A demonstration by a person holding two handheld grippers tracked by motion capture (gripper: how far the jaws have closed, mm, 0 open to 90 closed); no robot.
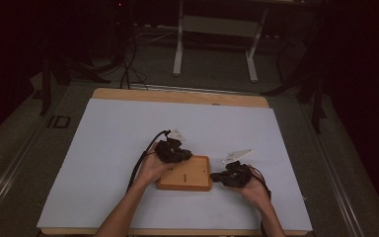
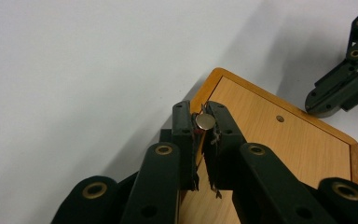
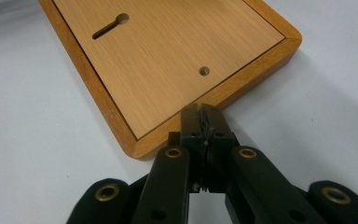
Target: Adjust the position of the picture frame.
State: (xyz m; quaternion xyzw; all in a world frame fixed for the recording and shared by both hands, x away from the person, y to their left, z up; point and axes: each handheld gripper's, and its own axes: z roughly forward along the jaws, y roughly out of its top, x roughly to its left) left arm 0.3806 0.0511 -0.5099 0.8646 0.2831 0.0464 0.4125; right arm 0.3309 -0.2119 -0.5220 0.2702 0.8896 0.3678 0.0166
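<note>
Left tool (image 2: 200,122) pinched shut; right tool (image 3: 202,116) closed, empty.

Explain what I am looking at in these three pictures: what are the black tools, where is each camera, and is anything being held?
A person sits at a table covered with a white sheet and holds a hand tool with two black jaws in each hand. The high view looks down from above: the left gripper is over a wooden board, and the right gripper is beside the board's right edge. The other two pictures come from small cameras riding on the tools, looking along their jaws. In the left gripper view, the jaws pinch a small round silver disc above the board, which has a small hole and a keyhole-shaped slot. In the right gripper view, the jaws are shut with nothing between them, close to the board's corner.
</note>
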